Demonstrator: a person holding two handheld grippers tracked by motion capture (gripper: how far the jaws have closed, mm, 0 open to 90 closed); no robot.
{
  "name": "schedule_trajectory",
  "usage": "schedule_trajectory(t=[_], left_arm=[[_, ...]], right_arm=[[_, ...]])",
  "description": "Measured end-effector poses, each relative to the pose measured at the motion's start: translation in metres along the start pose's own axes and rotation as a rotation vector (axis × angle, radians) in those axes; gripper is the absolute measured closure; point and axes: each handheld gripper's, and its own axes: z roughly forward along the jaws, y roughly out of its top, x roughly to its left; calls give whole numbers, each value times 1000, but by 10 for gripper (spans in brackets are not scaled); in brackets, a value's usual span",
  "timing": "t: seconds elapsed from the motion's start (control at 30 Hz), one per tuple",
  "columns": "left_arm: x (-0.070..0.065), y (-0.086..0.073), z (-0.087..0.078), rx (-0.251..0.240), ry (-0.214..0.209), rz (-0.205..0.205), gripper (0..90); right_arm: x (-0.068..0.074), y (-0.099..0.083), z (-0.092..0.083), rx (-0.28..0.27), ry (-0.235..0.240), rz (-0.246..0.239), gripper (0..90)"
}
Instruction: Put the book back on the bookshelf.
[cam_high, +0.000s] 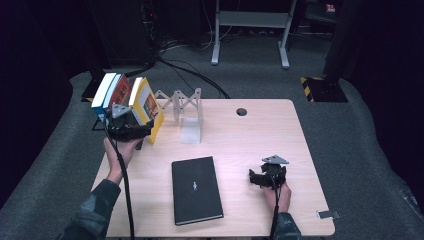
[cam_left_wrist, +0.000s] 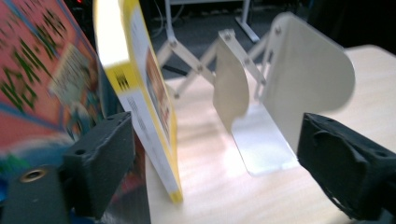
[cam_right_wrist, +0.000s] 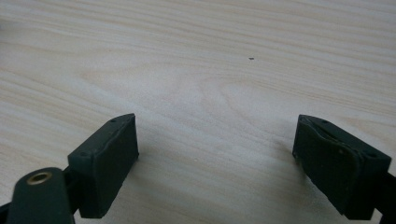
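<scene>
1. Your left gripper (cam_high: 127, 125) sits at the surface's (cam_high: 260, 135) left rear corner, jaws wide, nothing clamped. The yellow book (cam_left_wrist: 140, 93) stands leaning between the jaws, close to the left jaw; pads don't press it.
2. The yellow book is last in a leaning row with a red-cover book (cam_high: 120, 92) and a blue-spine book (cam_high: 102, 95).
3. Your right gripper (cam_high: 267, 177) rests low at the front right, jaws wide, bare wood between them.
4. Left gripper view is blurred: cover print on the books is unreadable. The red-cover book (cam_left_wrist: 42, 84) is cut off at the frame edge.
5. White folding bookend rack (cam_high: 187, 112) stands just right of the yellow book, gap between them.
6. Black book (cam_high: 196, 189) lies flat front centre, well apart from both grippers.
</scene>
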Motion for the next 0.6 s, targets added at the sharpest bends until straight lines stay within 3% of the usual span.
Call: schedule_trajectory(t=[0.37, 0.6], left_arm=[[0, -55, -2, 119, -47, 8, 8], [-1, -96, 3, 195, -69, 16, 2]], right_arm=[[0, 0, 0, 2, -3, -5, 134], [0, 0, 0, 1, -2, -3, 136]])
